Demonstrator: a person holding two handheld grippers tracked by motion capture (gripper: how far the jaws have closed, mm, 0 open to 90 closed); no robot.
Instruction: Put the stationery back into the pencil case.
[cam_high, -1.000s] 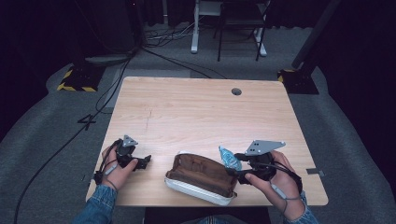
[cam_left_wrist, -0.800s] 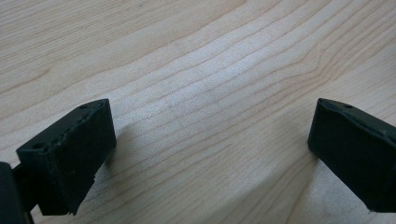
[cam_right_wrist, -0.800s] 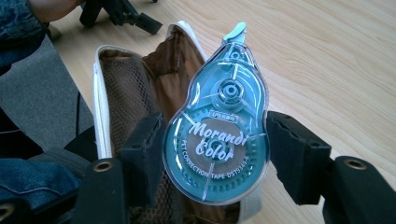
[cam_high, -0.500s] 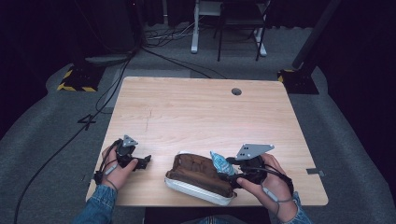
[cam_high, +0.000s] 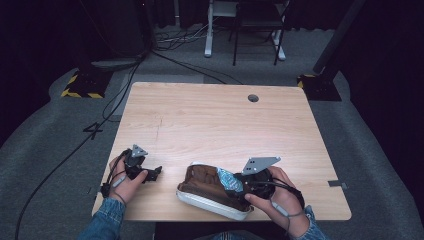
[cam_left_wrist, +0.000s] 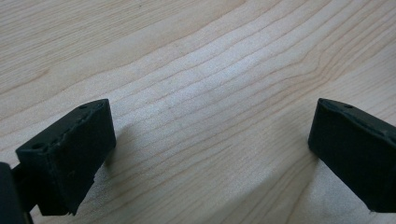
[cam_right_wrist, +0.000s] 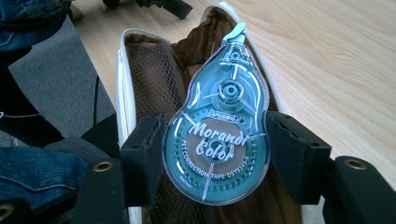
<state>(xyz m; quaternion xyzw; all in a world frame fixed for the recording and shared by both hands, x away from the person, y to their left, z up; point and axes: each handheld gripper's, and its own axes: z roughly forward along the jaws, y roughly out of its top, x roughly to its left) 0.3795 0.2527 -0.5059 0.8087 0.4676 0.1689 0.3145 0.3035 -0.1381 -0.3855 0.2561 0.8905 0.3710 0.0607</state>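
A white pencil case with a brown mesh lining (cam_high: 210, 192) (cam_right_wrist: 149, 74) lies open near the table's front edge. My right gripper (cam_high: 234, 184) (cam_right_wrist: 215, 154) is shut on a teal correction tape dispenser (cam_high: 227, 179) (cam_right_wrist: 219, 126), its pads pressing on both sides of the wide round body. The dispenser hangs over the open case with its tip pointing away from me. At the front left, my left gripper (cam_high: 152, 172) (cam_left_wrist: 210, 149) rests low over the bare wood, jaws wide apart with nothing between them.
The wooden table (cam_high: 215, 120) has a round cable hole (cam_high: 253, 98) at the back right. Beyond its far edge are cables, desk legs and a yellow-black striped base (cam_high: 77, 85) on grey carpet. A denim sleeve (cam_right_wrist: 28, 172) lies beside the case.
My right gripper has carried the correction tape leftward and slightly down, from beside the case's right end to over its open mouth. The left gripper has stayed put.
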